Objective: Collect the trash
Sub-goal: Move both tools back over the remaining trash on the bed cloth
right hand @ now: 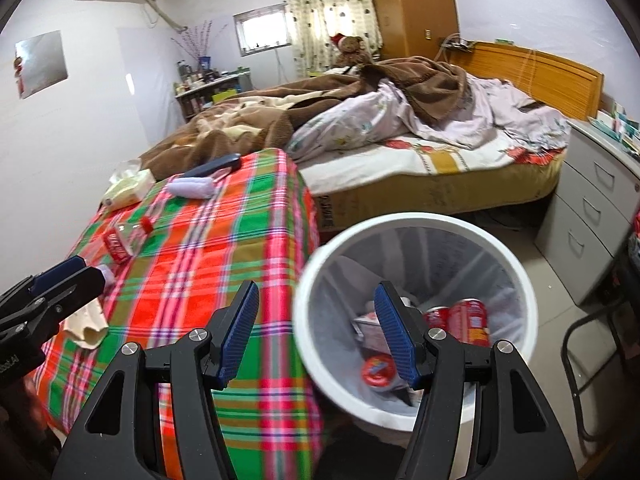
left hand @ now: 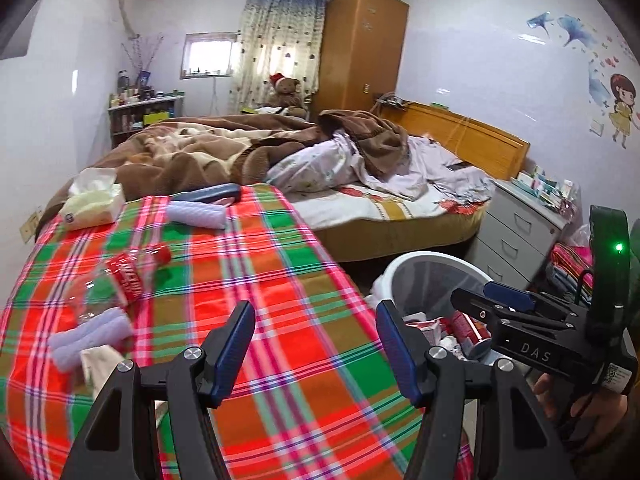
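A crushed clear plastic bottle with a red label and cap lies on the plaid-covered table, to the left of and beyond my left gripper. That gripper is open and holds nothing. Near it lie a lavender foam roll and a beige scrap. The white trash bin stands on the floor beside the table, with red cans and a red lid inside. My right gripper hangs open and empty over the near left part of the bin's rim. It shows in the left wrist view as the right gripper, above the bin.
A tissue pack, a second foam roll and a dark blue tool lie at the table's far end. Behind is an unmade bed. Grey drawers and a metal chair frame stand right of the bin.
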### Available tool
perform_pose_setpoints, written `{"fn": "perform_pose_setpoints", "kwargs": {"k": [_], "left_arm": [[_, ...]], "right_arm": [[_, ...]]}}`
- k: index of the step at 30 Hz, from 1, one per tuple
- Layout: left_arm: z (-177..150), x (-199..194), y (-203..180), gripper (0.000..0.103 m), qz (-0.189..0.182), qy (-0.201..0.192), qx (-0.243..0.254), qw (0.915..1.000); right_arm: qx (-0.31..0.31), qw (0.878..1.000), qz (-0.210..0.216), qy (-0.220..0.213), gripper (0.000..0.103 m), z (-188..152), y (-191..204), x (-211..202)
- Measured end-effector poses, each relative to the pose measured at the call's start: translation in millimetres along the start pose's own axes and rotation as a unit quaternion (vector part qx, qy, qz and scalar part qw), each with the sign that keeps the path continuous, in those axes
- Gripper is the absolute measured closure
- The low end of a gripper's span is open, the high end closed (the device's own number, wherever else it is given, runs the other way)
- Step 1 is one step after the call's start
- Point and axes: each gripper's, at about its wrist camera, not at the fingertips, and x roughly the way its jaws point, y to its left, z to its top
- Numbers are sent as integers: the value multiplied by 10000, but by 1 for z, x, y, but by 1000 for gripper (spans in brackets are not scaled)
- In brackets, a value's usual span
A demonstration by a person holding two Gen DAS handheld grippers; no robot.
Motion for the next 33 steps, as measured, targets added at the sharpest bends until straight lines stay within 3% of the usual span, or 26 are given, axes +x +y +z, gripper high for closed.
{"fn": "perform_pose_setpoints", "kwargs": {"k": [10,18,33], "left_arm": [[-10,-31,46,40,399,-140,-252,9988],[-17,-56,97,40,937,-230,-610,9935],[-38,-70,182,40,1583,-103,-1047,9818]], "right_arm": [[-299,9985,453,3,41,-2,43,4],[-630,9945,826,147,41,-8,82,11],[-1318,9733,1798,552,41,-32,163,23]]}}
